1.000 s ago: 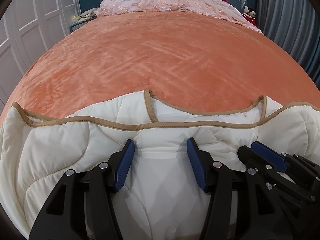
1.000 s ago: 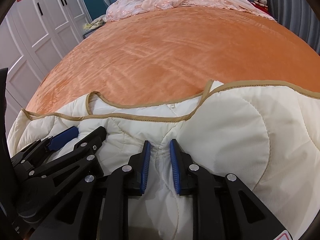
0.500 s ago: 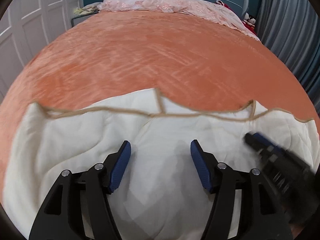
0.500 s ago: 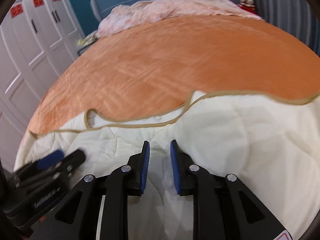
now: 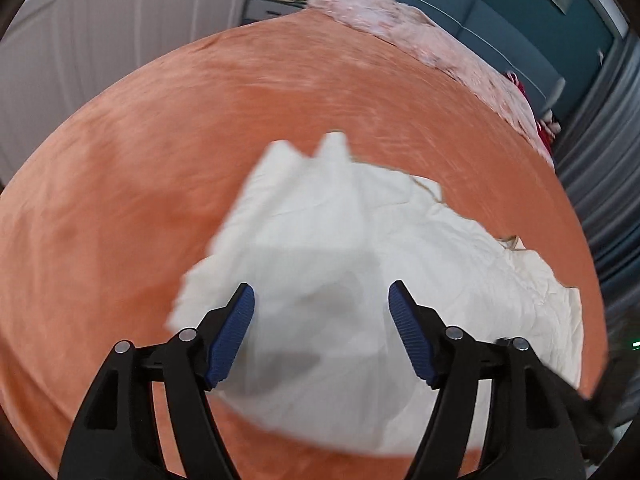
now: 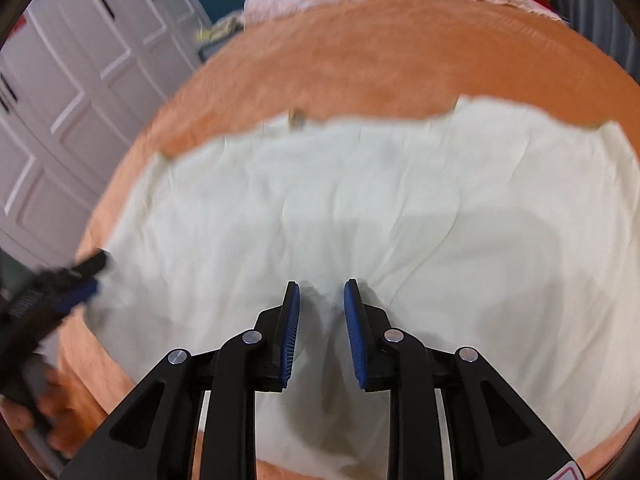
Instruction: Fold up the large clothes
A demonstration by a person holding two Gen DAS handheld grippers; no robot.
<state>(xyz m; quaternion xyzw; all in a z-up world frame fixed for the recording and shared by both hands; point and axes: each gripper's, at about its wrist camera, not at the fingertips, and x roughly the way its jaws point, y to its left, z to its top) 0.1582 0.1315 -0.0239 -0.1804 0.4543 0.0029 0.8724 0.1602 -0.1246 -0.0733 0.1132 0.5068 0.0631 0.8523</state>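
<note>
A cream quilted garment point(image 5: 360, 248) with tan trim lies spread on the orange bedspread point(image 5: 160, 160); it also shows in the right wrist view point(image 6: 360, 200). My left gripper point(image 5: 322, 312) is open and empty, jaws wide apart above the garment's left part. My right gripper point(image 6: 322, 304) hovers over the garment's near middle with a narrow gap between its blue pads point(image 6: 290, 328); fabric shows in the gap, and I cannot tell whether it is pinched. The left gripper also shows at the left edge of the right wrist view point(image 6: 76, 280), blurred.
A pink bedcover point(image 5: 420, 36) is bunched at the bed's far end by a teal headboard point(image 5: 500, 12). White wardrobe doors point(image 6: 60, 100) stand to the left. Grey curtains point(image 5: 600, 160) hang on the right.
Both grippers have pulled back and up from the garment. The left gripper has swung to the left. The right gripper's jaws have opened slightly. The garment's tan-trimmed edge now lies farther away, blurred.
</note>
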